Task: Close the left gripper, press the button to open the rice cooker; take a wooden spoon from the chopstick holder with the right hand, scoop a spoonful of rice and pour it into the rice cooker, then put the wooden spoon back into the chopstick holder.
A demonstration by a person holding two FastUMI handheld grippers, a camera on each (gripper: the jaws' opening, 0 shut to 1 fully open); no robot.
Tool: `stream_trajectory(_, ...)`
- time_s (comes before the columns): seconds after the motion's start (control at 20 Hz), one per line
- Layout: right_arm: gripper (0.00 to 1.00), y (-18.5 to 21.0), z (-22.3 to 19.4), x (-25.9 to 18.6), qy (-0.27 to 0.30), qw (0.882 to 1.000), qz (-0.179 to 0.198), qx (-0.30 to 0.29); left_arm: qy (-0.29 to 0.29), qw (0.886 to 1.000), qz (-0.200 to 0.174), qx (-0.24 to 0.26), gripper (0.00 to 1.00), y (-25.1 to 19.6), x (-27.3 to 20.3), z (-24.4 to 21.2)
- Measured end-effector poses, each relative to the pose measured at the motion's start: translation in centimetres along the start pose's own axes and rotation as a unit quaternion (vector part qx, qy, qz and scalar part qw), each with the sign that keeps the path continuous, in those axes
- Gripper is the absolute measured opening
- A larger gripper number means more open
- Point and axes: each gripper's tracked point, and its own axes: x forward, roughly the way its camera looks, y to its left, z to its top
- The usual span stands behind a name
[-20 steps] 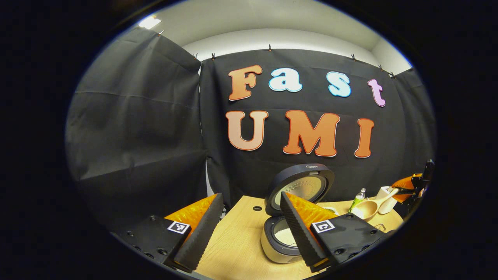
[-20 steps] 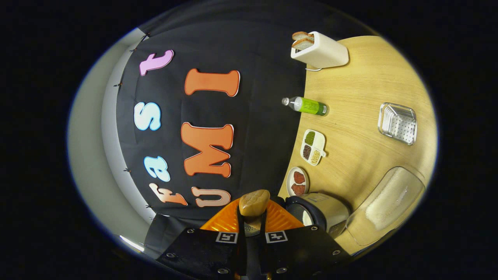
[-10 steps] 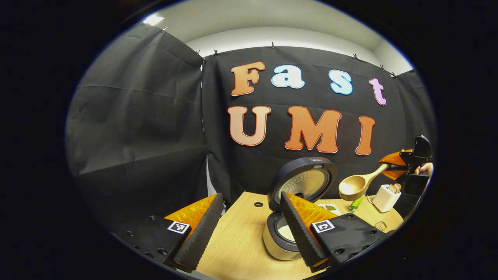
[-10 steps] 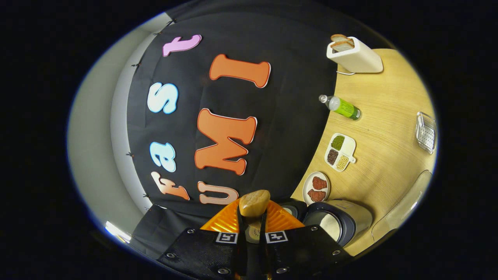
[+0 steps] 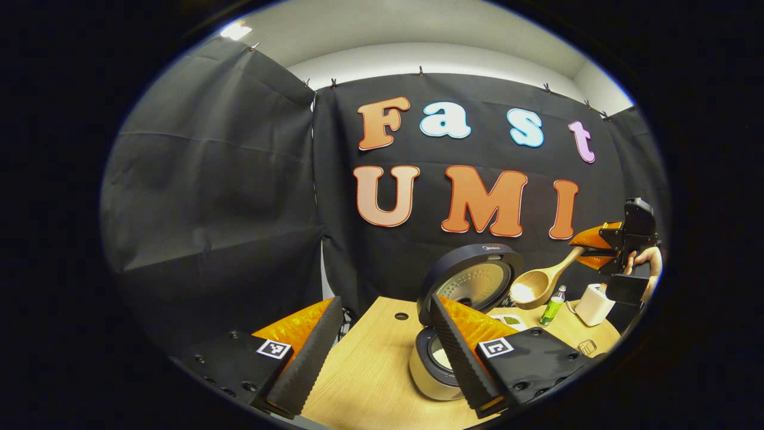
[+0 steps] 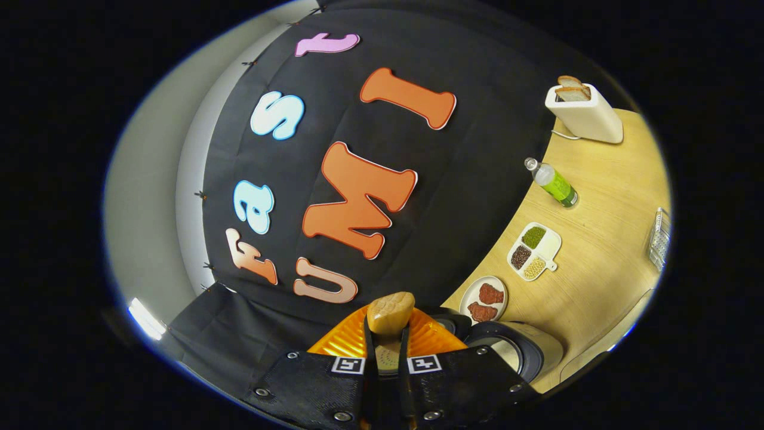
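Spoon (image 5: 543, 282), stiff light wood, pinched by its handle in the right gripper (image 6: 387, 352); bowl carries loose rice beside the open rice cooker (image 5: 459, 322), so tilting probably spills it; left gripper (image 5: 382, 352) hangs spread, empty.

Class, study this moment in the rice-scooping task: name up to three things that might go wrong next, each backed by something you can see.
1. The wooden spoon carries rice in mid-air, short of the rice cooker; a tilt may spill grains onto the table.
2. The right gripper pinches only the handle's end, so the loaded spoon could twist.
3. The raised lid stands close to the spoon's bowl; a knock is possible.
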Motion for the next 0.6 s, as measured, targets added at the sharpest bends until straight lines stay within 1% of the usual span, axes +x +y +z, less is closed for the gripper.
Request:
stream_trajectory(0.3,0.11,0.9,-1.0,0.3,0.007,0.998,0.002,-0.055,-0.003,1.000,0.003,-0.005,0.95,0.4,0.1,0.2)
stream_trajectory(0.6,0.11,1.4,-3.1,0.7,0.024,0.992,0.002,-0.122,-0.005,1.000,0.002,0.000,0.95,0.3,-0.1,0.2)
